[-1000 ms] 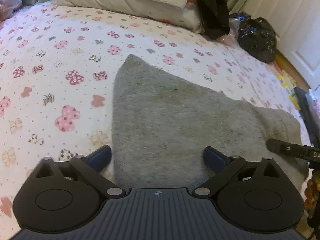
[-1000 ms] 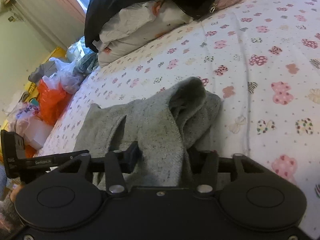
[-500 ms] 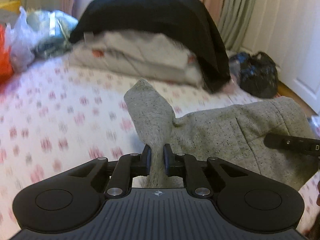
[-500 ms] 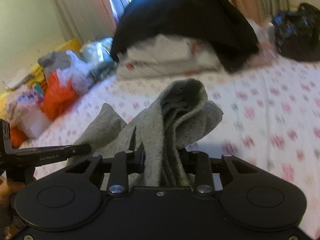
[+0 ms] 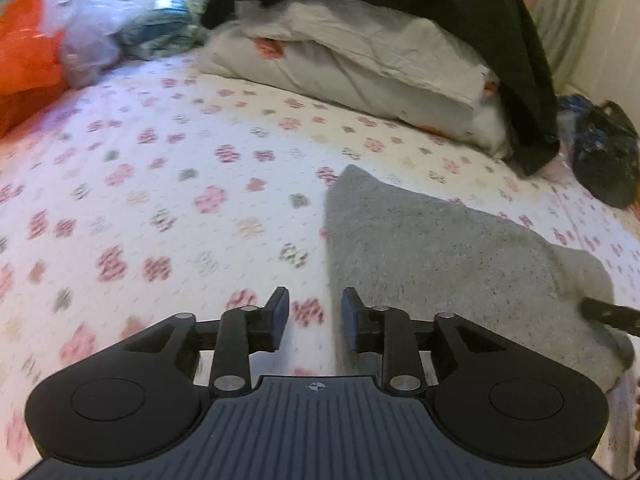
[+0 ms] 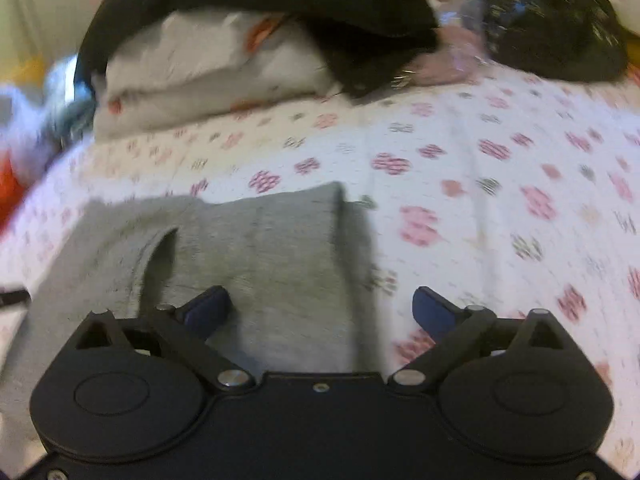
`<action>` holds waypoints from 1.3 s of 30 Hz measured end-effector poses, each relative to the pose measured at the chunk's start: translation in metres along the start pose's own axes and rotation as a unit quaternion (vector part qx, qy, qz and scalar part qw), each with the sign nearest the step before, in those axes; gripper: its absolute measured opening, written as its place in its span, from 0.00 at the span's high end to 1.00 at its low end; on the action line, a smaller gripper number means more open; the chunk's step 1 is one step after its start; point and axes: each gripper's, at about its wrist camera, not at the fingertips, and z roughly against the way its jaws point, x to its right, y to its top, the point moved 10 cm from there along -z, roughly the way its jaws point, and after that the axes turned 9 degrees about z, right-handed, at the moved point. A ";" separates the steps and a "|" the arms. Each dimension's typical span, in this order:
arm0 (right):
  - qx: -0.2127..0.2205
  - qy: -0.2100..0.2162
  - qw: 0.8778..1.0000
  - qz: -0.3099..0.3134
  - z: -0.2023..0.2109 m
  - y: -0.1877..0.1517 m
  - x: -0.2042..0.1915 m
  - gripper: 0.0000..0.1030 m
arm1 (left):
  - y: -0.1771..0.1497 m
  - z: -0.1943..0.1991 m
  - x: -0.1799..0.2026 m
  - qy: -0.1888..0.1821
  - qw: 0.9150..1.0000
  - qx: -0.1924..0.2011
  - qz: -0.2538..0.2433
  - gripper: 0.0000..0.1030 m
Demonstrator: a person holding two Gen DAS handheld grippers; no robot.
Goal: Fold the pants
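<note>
Grey pants [image 5: 440, 248] lie flat and folded on the butterfly-print bedsheet [image 5: 160, 200]. My left gripper [image 5: 314, 316] hovers over their left edge with its jaws opening. One pad is above the sheet and the other above the cloth, and nothing is pinched between them. In the right wrist view the pants [image 6: 280, 248] spread under my right gripper [image 6: 322, 304]. Its jaws are opening and stand wide, with the cloth's right edge lying loose on the bed between the fingers. A black tip of the right gripper [image 5: 608, 314] shows at the pants' far right.
Stacked pillows [image 5: 360, 64] with a black garment [image 5: 460, 8] draped over them lie at the head of the bed. A black plastic bag [image 5: 604, 156] sits at the far right. Orange [image 5: 24, 56] and clear plastic bags [image 5: 92, 28] pile at the far left.
Half a second ago both grippers were shut on raised folds of the pants. Both have let go and opened, and the pants now lie flat on the bed.
</note>
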 end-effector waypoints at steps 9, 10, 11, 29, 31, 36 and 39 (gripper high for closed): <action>0.128 -0.026 0.986 0.105 0.087 0.016 -0.042 0.13 | -0.032 0.043 0.042 0.017 0.997 0.065 -0.038 0.28; 0.128 -0.022 0.983 0.128 0.086 0.011 -0.052 0.19 | -0.045 0.032 0.043 0.026 0.998 0.044 -0.045 0.28; 0.114 -0.019 0.982 0.148 0.080 0.003 -0.061 0.22 | -0.060 0.019 0.040 0.036 0.998 0.018 -0.046 0.25; 0.065 -0.023 0.993 0.091 0.114 -0.024 -0.059 0.00 | -0.062 0.091 0.034 0.017 0.999 0.033 -0.009 0.01; 0.079 -0.021 0.992 0.094 0.136 -0.025 -0.065 0.00 | -0.066 0.115 0.039 0.020 0.998 0.051 -0.023 0.01; 0.083 -0.035 0.992 0.084 0.179 -0.042 -0.076 0.00 | -0.070 0.157 0.048 0.051 0.994 0.085 -0.055 0.00; 0.085 -0.041 0.992 0.081 0.198 -0.050 -0.081 0.00 | -0.074 0.174 0.050 0.054 0.993 0.092 -0.056 0.00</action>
